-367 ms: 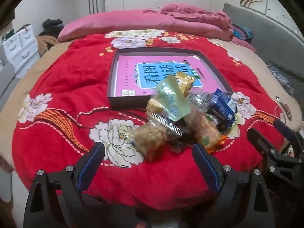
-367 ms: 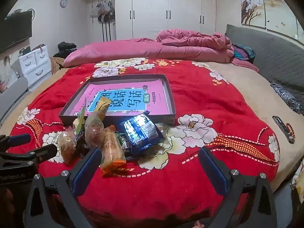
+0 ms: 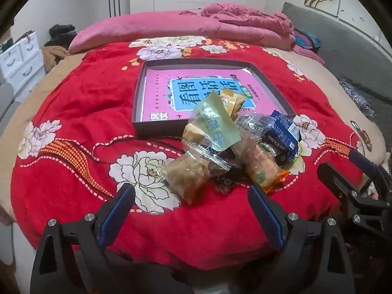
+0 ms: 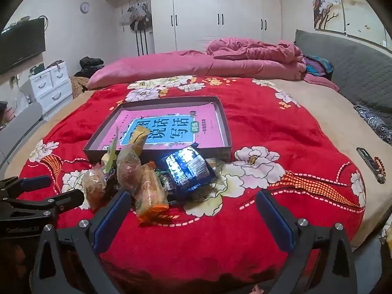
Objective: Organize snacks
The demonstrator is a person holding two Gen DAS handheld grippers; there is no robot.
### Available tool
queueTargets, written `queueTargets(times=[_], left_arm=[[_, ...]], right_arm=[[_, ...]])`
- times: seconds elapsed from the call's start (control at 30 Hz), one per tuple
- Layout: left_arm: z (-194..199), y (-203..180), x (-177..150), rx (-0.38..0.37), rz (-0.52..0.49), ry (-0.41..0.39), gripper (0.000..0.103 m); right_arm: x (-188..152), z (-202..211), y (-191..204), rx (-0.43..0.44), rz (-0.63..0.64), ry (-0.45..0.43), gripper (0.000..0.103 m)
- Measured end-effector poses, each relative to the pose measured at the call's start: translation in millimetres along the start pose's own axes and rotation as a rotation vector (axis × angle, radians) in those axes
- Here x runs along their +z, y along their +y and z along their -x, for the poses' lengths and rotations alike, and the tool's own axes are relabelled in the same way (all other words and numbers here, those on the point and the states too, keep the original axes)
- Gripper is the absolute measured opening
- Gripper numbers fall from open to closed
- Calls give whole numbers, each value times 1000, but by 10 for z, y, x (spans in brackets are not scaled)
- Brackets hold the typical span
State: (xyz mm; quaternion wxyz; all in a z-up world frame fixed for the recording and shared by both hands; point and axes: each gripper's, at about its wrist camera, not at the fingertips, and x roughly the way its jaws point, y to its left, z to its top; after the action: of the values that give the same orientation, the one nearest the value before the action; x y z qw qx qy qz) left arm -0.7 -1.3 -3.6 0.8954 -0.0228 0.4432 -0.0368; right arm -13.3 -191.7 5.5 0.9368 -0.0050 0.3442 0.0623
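Hovering at the near edge of the bed, the left hand-held gripper [image 3: 191,202] and the right hand-held gripper [image 4: 192,210] both stand released, jaws spread wide with nothing between the pads. The snack pile [image 3: 235,152] lies on the red floral blanket [image 3: 80,112], heaped against the near wall of the shallow dark box [image 3: 159,129], which serves as the landmark. A pink book [image 3: 159,90] lies flat inside that box. Leaning over the box's near wall are a pale green packet [image 3: 216,125] and a yellow packet [image 3: 232,100]; just in front of the box lie a clear bag of brownish snacks [image 3: 188,174], an orange-ended packet [image 3: 263,169] and a blue packet [image 4: 187,166]. No snack rests fully inside the box. Judgement: the task stands at its opening step, approach and selection, with no item yet taken. The next move calls for lowering one gripper onto a single packet at the outer side of the pile, closing on the crinkly wrapper without dragging its neighbours, and lifting it clear toward the box.
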Motion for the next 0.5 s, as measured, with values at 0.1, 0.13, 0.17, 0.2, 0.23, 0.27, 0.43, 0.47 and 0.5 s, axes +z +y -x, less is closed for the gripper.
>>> queueTargets(times=[0.1,0.13,0.17,0.2,0.23,0.27,0.43,0.47,0.5], left_arm=[[15,14,-1,0,4,-3,93],[21,21,2,0,7,-3,93],[29,31,4,1,9,-4,93],[23,30,7,2,9,-4,93],[26,36,8,2,10,-4,93],[18,33,7,3,9,-3,93],[29,28,4,2,3,-6,93],[30,25,2,1,2,-6,93],[35,27,3,1,0,-8,93]], right_arm=[[-2,5,4,1,1,-1,103],[0,3,10,1,-2,7,103],[0,1,14,-2,-1,5,103],[1,-4,18,-3,-2,6,103],[4,-7,20,-3,-5,7,103],[-1,-7,14,-2,-8,6,103],[-5,-15,-1,3,-13,10,103],[-6,-14,-7,3,-14,10,103],[-7,-13,-12,3,-15,10,103]])
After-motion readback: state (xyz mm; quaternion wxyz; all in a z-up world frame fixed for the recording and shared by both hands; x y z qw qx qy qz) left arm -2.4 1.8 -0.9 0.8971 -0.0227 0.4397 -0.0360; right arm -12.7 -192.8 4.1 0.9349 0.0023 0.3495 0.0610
